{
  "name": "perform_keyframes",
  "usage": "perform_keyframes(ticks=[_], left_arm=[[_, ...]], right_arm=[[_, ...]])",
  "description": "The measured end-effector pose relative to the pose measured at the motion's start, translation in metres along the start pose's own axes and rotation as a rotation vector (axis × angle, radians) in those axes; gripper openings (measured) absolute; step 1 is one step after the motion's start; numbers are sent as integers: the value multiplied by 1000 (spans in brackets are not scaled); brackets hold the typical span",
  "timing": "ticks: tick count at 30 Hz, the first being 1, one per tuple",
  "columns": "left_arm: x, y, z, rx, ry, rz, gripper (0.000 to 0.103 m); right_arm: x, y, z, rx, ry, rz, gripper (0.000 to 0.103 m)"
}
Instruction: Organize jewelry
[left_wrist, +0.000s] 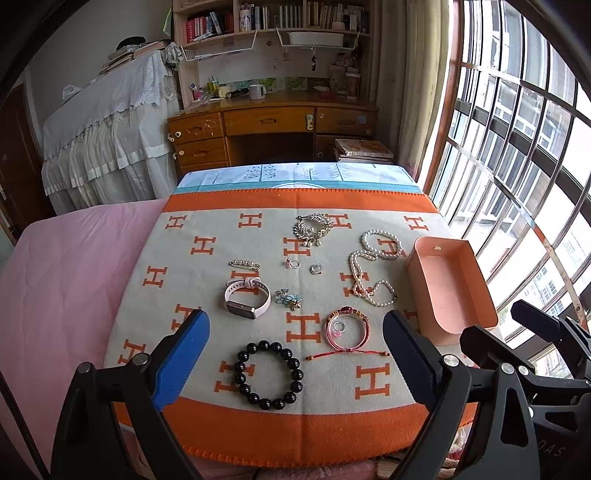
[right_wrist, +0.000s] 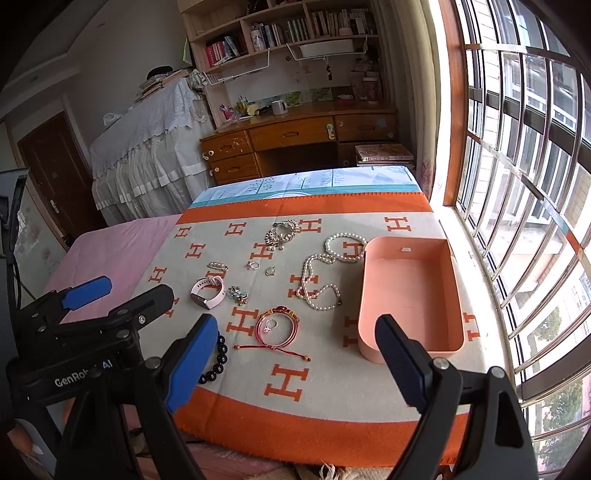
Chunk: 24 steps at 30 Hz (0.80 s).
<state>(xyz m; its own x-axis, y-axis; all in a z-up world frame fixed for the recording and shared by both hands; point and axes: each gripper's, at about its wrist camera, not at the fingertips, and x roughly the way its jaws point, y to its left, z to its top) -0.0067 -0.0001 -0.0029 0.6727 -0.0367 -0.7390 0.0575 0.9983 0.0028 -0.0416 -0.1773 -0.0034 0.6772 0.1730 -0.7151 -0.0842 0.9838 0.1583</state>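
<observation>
Jewelry lies spread on an orange and grey H-patterned blanket (left_wrist: 258, 424). A black bead bracelet (left_wrist: 268, 375) lies nearest, between my left gripper's (left_wrist: 295, 350) open fingers. A red cord bracelet (left_wrist: 347, 329) has a small ring inside it. A pink watch (left_wrist: 246, 298), a flower brooch (left_wrist: 289, 298), pearl strands (left_wrist: 369, 271), two rings (left_wrist: 294, 263) and a silver leaf piece (left_wrist: 314, 227) lie farther back. An empty pink box (right_wrist: 410, 295) stands at the right. My right gripper (right_wrist: 295, 354) is open and empty above the blanket's near edge, left of the box.
A pink sheet (left_wrist: 66, 277) covers the bed left of the blanket. A wooden desk (left_wrist: 273, 125) with shelves stands beyond. A barred window (right_wrist: 524, 184) runs along the right. The left gripper shows at the left of the right wrist view (right_wrist: 118, 299).
</observation>
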Motion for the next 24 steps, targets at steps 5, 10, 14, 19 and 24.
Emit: perform_keyframes(ticks=[5,10,14,19,24], left_arm=[[0,1,0,-2,0,-2,93],[-3,1,-2,-6,-1,-7,93],[-5,2,-2,-8,0,-7,93],[-6,2,-5,-16,7,-15,93],[-9,1,-8,-17,14,-15,93]], right_arm=[[-1,1,-2,2,-2,5,88],[-1,1,-3,4,-4,9,88],[-2,-1,-2,7,-4,10,88],[-2,0,-2,7,-4,9,88],[-3,-1,-2,8,-6,14,88]])
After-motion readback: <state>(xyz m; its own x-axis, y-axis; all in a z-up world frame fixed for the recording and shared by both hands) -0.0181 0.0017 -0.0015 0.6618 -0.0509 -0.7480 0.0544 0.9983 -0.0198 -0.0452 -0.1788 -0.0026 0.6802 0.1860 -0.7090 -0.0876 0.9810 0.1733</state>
